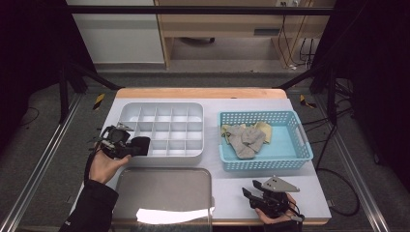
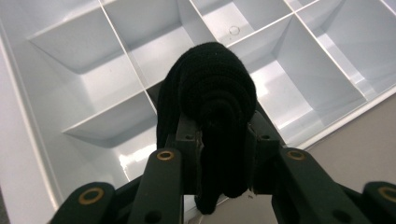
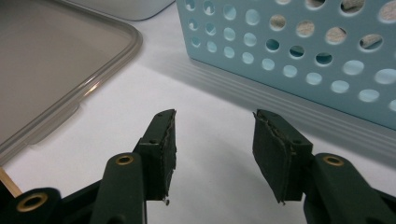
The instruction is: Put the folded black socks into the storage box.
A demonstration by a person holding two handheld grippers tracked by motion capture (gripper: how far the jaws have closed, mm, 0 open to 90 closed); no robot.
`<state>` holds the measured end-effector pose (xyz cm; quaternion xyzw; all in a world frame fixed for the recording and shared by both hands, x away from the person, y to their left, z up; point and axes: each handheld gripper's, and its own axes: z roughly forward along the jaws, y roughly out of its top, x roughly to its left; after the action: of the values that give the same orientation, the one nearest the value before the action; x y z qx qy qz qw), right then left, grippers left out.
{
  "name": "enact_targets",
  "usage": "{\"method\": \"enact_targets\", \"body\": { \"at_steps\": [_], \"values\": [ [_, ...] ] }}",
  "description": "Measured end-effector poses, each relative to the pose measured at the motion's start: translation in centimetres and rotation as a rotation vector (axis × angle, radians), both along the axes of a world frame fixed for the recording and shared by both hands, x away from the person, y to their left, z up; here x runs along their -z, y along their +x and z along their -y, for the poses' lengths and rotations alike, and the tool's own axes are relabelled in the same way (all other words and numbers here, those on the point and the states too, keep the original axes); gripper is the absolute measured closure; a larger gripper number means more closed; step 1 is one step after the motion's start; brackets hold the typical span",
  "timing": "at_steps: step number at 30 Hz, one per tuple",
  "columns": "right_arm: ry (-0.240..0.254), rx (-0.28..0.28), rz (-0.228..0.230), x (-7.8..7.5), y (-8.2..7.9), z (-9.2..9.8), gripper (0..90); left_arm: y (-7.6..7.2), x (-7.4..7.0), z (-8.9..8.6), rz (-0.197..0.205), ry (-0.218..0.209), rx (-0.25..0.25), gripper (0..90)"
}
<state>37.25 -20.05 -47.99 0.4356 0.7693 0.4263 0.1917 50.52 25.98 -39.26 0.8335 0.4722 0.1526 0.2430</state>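
My left gripper (image 1: 137, 146) is shut on a rolled black sock (image 2: 208, 100), pinched between both pads. It hangs over the near left corner of the white divided organizer (image 1: 162, 128), whose cells (image 2: 107, 116) lie just below the sock in the left gripper view. My right gripper (image 1: 246, 195) rests low near the table's front edge, right of the tray, with its jaws open and nothing between the pads (image 3: 163, 149). A light blue perforated basket (image 1: 263, 140) holds grey and yellowish socks (image 1: 246, 137).
A shallow grey tray (image 1: 162, 193) lies at the front between my hands; its rim (image 3: 93, 84) is left of the right gripper. The blue basket wall (image 3: 289, 51) stands close ahead of that gripper. White table surface (image 1: 232, 186) lies between tray and basket.
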Motion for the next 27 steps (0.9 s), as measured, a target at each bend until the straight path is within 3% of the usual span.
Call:
{"method": "enact_targets", "body": {
  "at_steps": [5, 10, 14, 18, 21, 24, 27],
  "values": [
    [0.005, 0.0, -0.008, 0.0, -0.1, -0.1, 49.5, 0.3, 0.6, 0.4, -0.031, 0.022, -0.001, 71.4],
    [-0.003, -0.006, -0.003, 0.1, 0.0, -0.1, 49.5, 0.7, 1.1, 0.1, -0.05, -0.007, -0.011, 71.7],
    [-0.003, -0.008, -0.006, 0.1, 0.0, -0.2, 49.2, 0.6, 1.1, 0.0, -0.041, -0.016, -0.021, 69.6],
    [-0.002, -0.007, -0.003, 0.1, 0.0, -0.1, 48.9, 0.1, 0.6, -0.4, -0.004, -0.046, -0.046, 55.8],
    [0.004, -0.003, -0.012, 0.1, 0.0, -0.1, 48.9, -0.4, -0.2, -0.7, 0.053, -0.079, -0.056, 49.1],
    [-0.002, -0.006, -0.005, 0.1, 0.0, -0.1, 48.9, -0.4, -0.7, -0.5, 0.115, -0.066, -0.062, 45.8],
    [-0.004, -0.009, -0.003, 0.1, 0.0, -0.1, 48.9, 0.2, -0.3, 0.0, 0.121, -0.063, -0.045, 44.3]
  ]
}}
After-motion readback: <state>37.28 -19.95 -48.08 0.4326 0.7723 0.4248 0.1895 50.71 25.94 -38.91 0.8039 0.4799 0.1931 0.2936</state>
